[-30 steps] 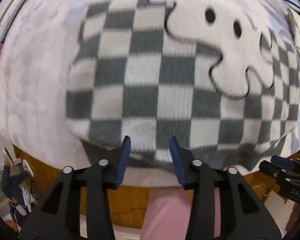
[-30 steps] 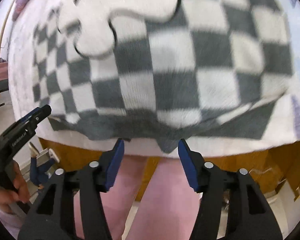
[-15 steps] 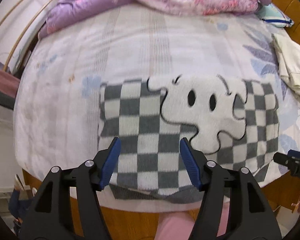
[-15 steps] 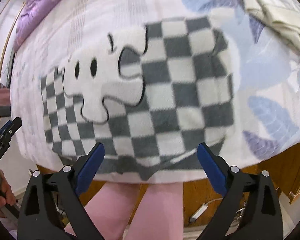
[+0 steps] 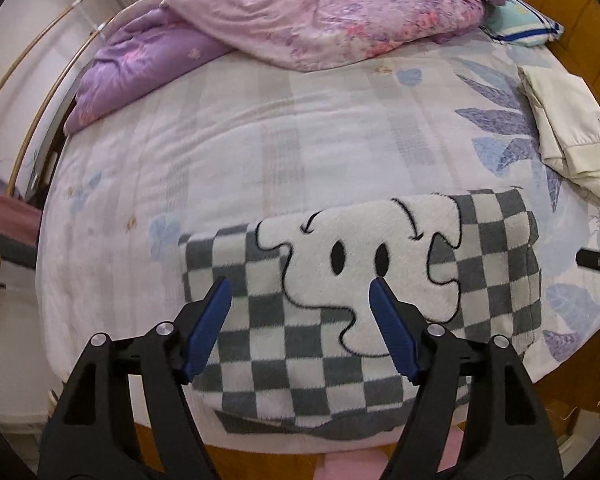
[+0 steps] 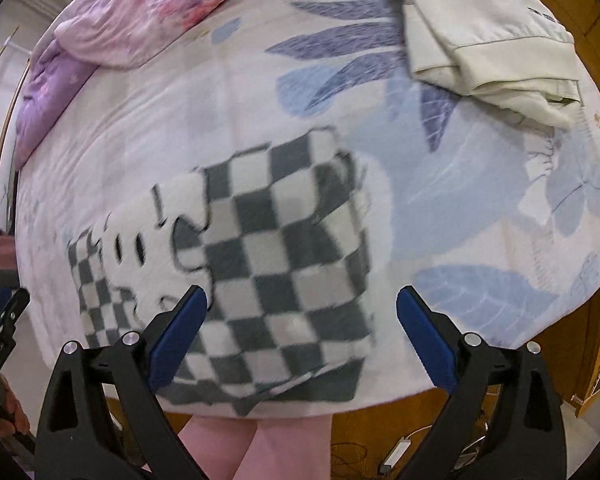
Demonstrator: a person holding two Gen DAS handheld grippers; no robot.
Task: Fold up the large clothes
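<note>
A grey-and-white checked fleece garment (image 5: 360,300) with a white cartoon patch lies folded into a rectangle near the bed's front edge; in the right wrist view the garment (image 6: 268,264) looks blurred. My left gripper (image 5: 300,292) hovers above its left half, jaws opening, nothing between the blue pads. My right gripper (image 6: 302,300) hangs over its right half, jaws wide apart and empty. The tip of the right gripper (image 5: 596,262) shows at the left wrist view's right edge. The left gripper (image 6: 2,320) shows at the right wrist view's left edge.
A purple and pink quilt (image 5: 300,12) is heaped at the bed's far side, beside a striped pillow (image 5: 520,28). A folded cream garment (image 6: 488,36) lies at the right. The leaf-print sheet (image 5: 300,152) covers the bed. Pink trouser legs (image 6: 260,448) stand at the wooden bed front.
Both grippers let go of the checked garment's front edge, opened wide and rose away from it. The garment now lies flat on the bed and looks smaller in both views.
</note>
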